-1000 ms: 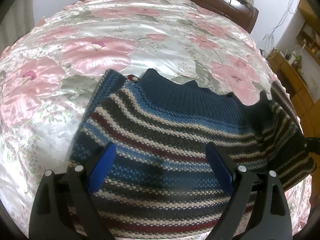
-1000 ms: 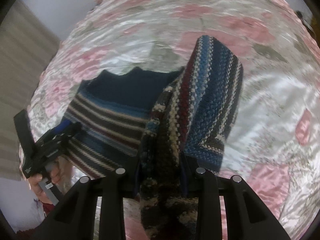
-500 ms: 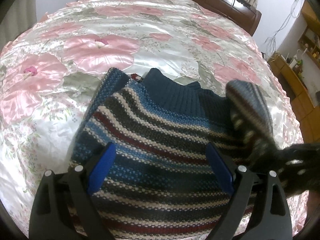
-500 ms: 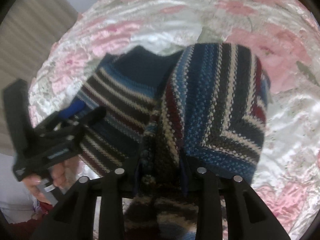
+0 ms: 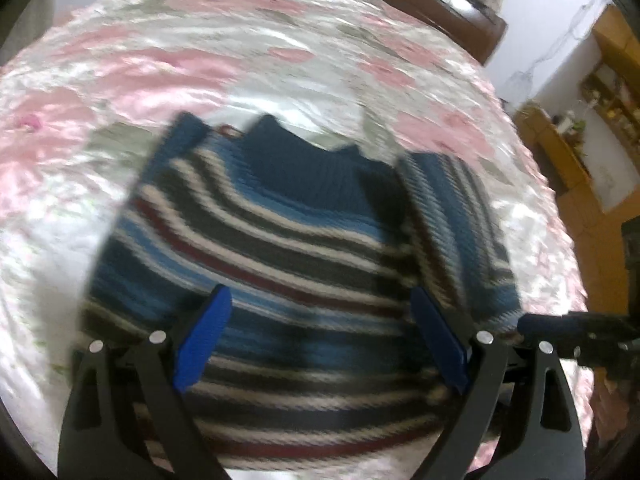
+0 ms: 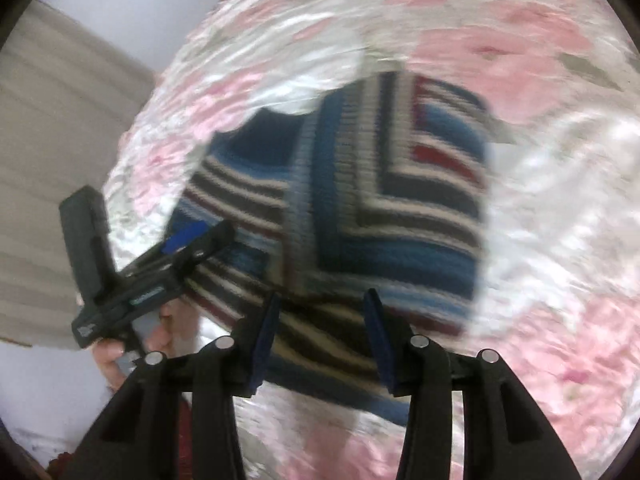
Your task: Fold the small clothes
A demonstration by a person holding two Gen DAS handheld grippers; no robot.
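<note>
Sleeve (image 6: 404, 184) is now lying folded across the sweater (image 5: 280, 248) body on the bed (image 5: 160, 60), just beyond the right gripper (image 6: 322, 340) fingers, which are standing part open w/ nothing between them. 0.5 s ago those fingers were clamping the knit and carrying it over; now they're letting go, so the right-side fold looks done. Left gripper (image 5: 320, 344) is hovering w/ fingers wide over the lower sweater front, empty, same as before. Both views are blurring, i.e. cameras moving. Prob. next: left sleeve (image 5: 180, 136), beyond the left finger.
</note>
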